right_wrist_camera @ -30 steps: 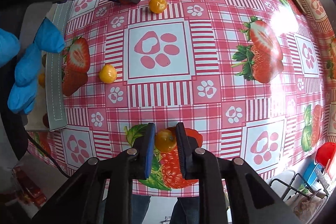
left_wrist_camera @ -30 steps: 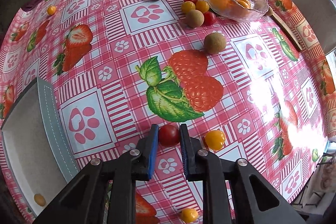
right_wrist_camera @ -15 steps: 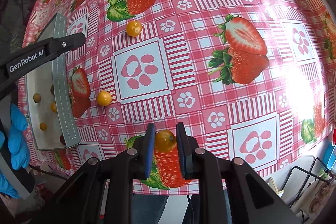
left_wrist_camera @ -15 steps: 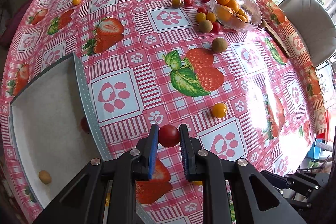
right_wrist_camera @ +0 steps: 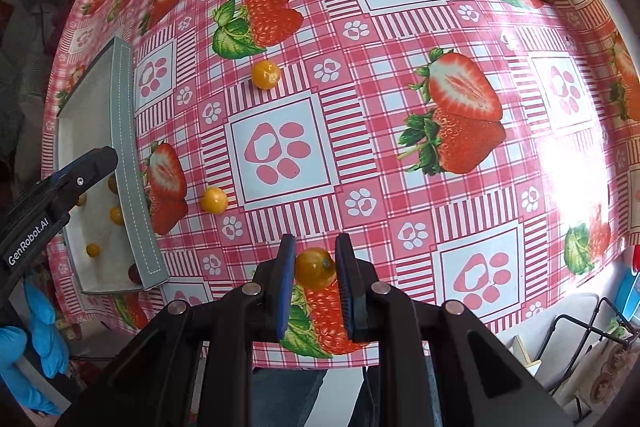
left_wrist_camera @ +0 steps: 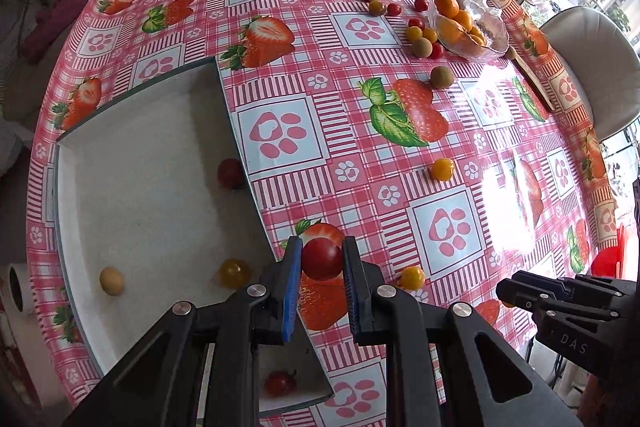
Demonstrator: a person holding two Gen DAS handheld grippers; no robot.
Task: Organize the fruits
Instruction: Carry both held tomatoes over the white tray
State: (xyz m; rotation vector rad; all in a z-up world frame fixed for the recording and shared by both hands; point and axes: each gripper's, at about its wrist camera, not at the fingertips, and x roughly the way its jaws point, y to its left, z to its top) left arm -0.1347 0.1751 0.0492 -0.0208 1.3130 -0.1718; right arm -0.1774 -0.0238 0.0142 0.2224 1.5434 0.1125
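While above table point(left_wrist_camera: 400, 155): both tools loaded.

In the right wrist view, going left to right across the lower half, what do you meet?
Left gripper → grey tray → loose yellow tomato → yellow tomato held in the right gripper → paw-print square → red object at the edge.

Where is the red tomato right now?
In the left wrist view, the red tomato sits clamped between the left gripper fingers, bottom centre, just right of the tray edge.
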